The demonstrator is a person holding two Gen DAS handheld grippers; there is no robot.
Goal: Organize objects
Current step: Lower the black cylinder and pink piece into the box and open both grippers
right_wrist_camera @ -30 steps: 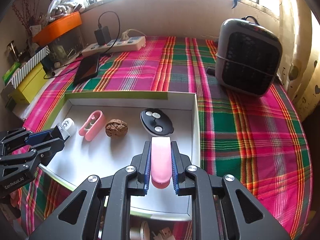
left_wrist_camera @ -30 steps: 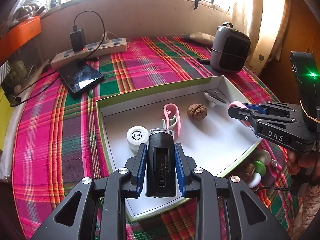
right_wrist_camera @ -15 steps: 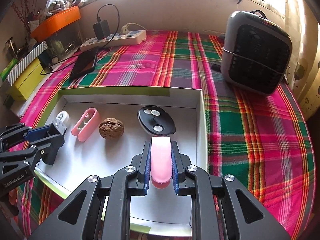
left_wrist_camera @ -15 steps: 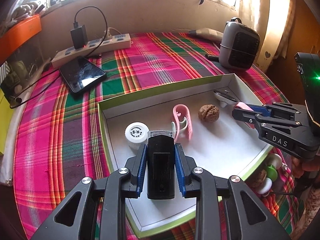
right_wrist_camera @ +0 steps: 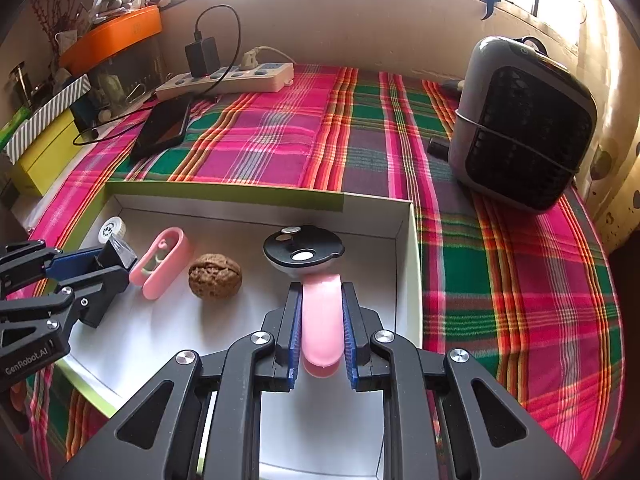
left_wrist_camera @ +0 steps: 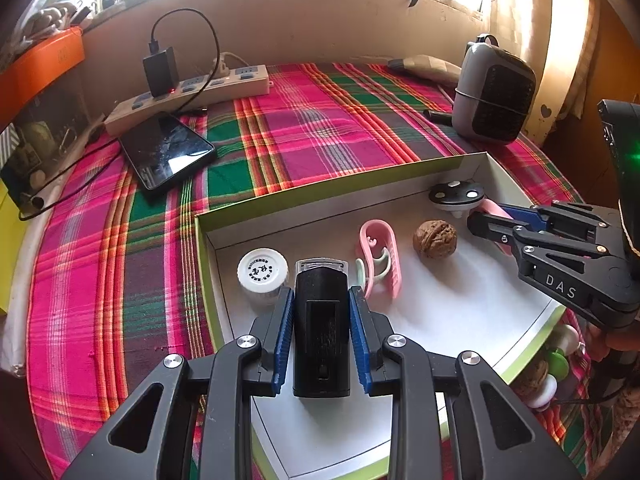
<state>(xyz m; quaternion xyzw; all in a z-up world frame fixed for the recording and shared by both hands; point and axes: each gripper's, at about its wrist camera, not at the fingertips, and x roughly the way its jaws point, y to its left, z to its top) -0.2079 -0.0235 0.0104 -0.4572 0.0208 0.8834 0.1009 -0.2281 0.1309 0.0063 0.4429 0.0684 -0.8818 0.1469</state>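
**Setting two held pieces into the white box**

In the left gripper (left_wrist_camera: pixel 320 332) my fingers are clamped on a black block with a clear cap (left_wrist_camera: pixel 321 320). It hangs over the near left part of the white box (left_wrist_camera: pixel 304 196), just beside the white bottle cap (left_wrist_camera: pixel 262 272). I would lower it straight down into the free spot before the pink clip (left_wrist_camera: pixel 380 256), so neither neighbour is pushed.

The walnut (right_wrist_camera: pixel 215 275) lies in the middle. To its right, the right gripper (right_wrist_camera: pixel 322 332) is closed on a pink piece (right_wrist_camera: pixel 322 320), its tip at the black disc (right_wrist_camera: pixel 302 248); whether they touch I cannot tell. I would place it nearer, then open slowly.
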